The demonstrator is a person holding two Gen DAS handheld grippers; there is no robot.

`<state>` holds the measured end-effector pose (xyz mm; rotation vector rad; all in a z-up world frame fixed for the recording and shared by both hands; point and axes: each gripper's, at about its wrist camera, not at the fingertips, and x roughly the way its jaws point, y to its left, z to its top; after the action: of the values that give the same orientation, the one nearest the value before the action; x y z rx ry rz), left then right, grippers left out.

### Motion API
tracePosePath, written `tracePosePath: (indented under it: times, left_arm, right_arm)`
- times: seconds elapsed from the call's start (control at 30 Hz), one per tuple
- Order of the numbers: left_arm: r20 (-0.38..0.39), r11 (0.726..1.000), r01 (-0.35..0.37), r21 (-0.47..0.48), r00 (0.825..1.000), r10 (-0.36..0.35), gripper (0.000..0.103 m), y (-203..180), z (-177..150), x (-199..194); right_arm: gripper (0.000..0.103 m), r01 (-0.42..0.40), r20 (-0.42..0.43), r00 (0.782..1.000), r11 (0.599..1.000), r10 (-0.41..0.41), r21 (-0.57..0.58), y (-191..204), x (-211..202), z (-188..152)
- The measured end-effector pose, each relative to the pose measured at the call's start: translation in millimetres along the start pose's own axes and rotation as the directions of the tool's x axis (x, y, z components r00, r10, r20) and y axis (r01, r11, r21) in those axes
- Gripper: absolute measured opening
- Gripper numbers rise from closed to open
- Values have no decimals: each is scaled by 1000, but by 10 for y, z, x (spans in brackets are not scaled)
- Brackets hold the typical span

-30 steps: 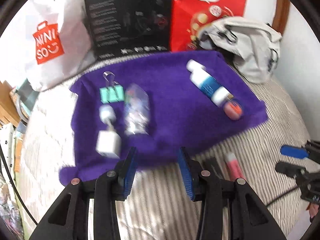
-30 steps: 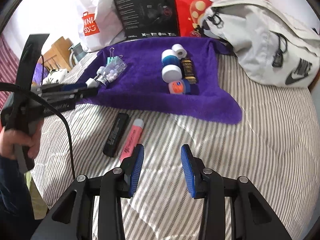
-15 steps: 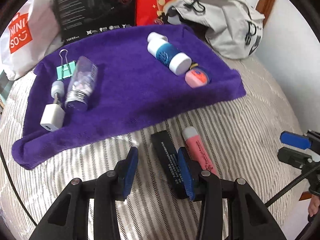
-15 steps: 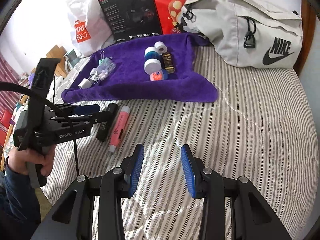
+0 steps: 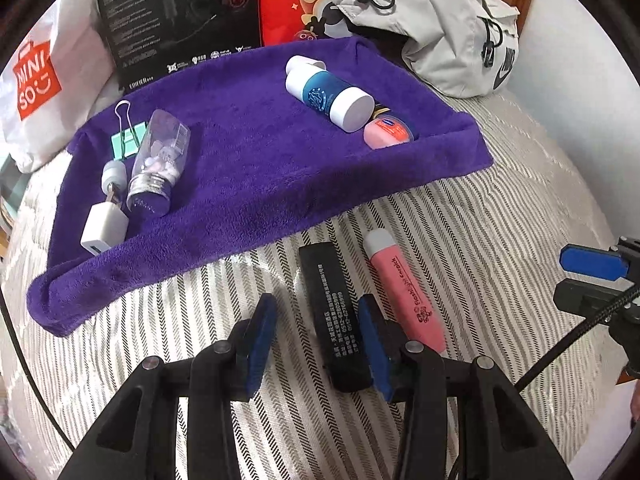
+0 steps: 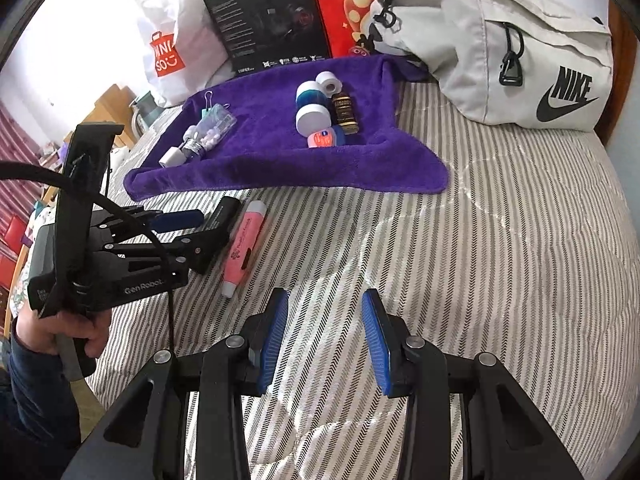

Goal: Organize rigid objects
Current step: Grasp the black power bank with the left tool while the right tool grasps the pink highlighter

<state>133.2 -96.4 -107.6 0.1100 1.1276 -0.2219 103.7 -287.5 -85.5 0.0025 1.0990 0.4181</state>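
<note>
The left gripper (image 5: 316, 340) hangs low over the striped bedspread (image 5: 500, 216) with its blue-padded tongs spread, the flat black rectangular bar with white print (image 5: 336, 312) lying between them against the right-hand pad; whether that pad touches it cannot be told. Just beside the bar, at 3 o'clock from it, lies the pink highlighter pen with a white cap (image 5: 404, 296). At 12 o'clock spreads the purple plush towel (image 5: 256, 168), carrying a clear glass pill bottle with a metal cap (image 5: 160, 160) and a white cube charger (image 5: 105, 229) toward 10 o'clock, and a white-and-blue cylindrical bottle (image 5: 328, 94) with a small pink tin (image 5: 387, 133) toward 1 o'clock. The right gripper (image 6: 325, 334) hovers over bare bedspread, its tongs spread and empty.
</note>
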Motion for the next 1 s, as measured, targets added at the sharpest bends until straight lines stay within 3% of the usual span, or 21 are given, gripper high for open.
tracePosePath:
  times: [0.2, 0.37, 0.63, 0.83, 1.0]
  left_arm:
    - [23, 1000, -1, 31, 1000, 0, 35, -33, -19, -17]
    - [28, 999, -4, 46, 1000, 2, 22, -60, -32, -34]
    - [29, 999, 50, -20, 998, -50, 21, 205, -117, -90]
    - [42, 998, -28, 49, 999, 26, 21, 54, -115, -71]
    - [53, 1000, 19, 16, 998, -20, 21, 143, -126, -90]
  right_arm:
    - [39, 11, -13, 1000, 1000, -11, 1, 6, 27, 0]
    - [39, 19, -34, 999, 1000, -19, -5, 51, 85, -1]
    - [39, 16, -49, 999, 999, -17, -38, 196, 141, 23]
    - [39, 10, -62, 998, 999, -13, -45, 262, 189, 32]
    - [39, -5, -56, 998, 1000, 4, -26, 299, 234, 54]
